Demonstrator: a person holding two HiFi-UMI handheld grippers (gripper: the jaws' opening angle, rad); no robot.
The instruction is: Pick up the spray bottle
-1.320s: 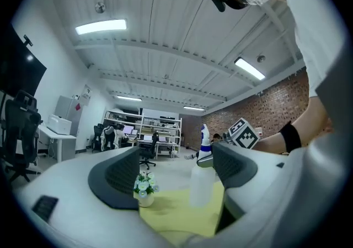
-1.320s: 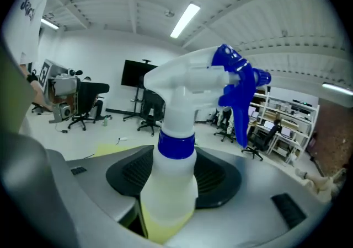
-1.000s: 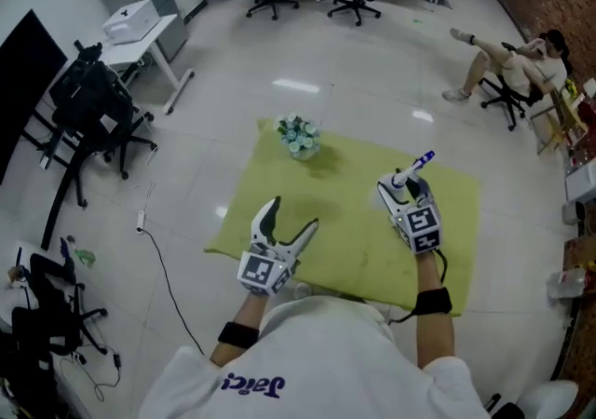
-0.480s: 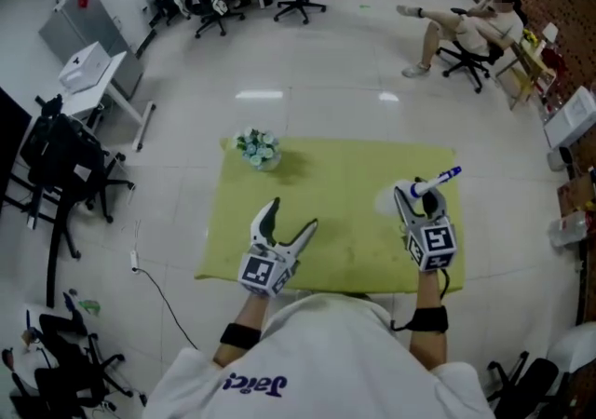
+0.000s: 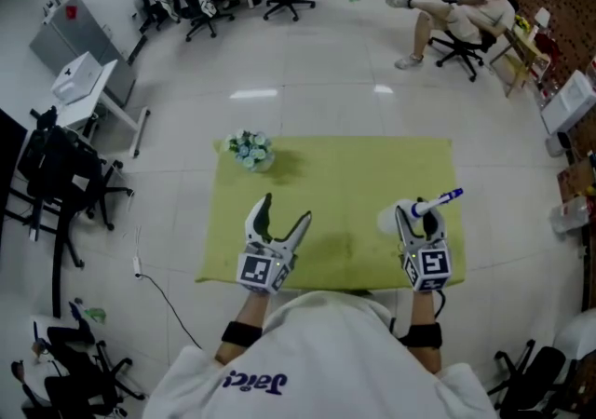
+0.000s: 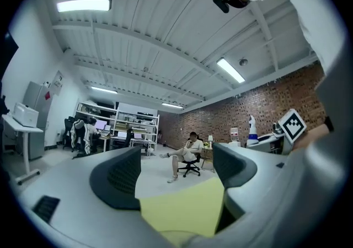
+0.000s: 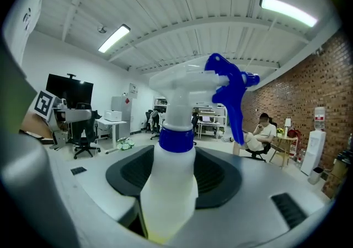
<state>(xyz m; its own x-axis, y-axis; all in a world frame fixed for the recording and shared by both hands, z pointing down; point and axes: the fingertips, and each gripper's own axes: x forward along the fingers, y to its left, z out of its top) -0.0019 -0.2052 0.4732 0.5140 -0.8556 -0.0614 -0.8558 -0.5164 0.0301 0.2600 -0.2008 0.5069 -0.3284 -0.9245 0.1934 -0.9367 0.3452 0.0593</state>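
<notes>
Right claw (image 5: 416,222) is clamped tight on the white spray bottle (image 7: 168,186) with the blue trigger, over the near right of the yellow tabletop (image 5: 354,175), while the left claw (image 5: 279,222) sits wide open, empty, near left.

the base of the spray bottle (image 7: 168,186) is hidden between the jaws of the right gripper (image 5: 420,224); in the head view that gripper covers most of its body. what holds the flower bunch (image 5: 250,149) is too small to tell.
</notes>
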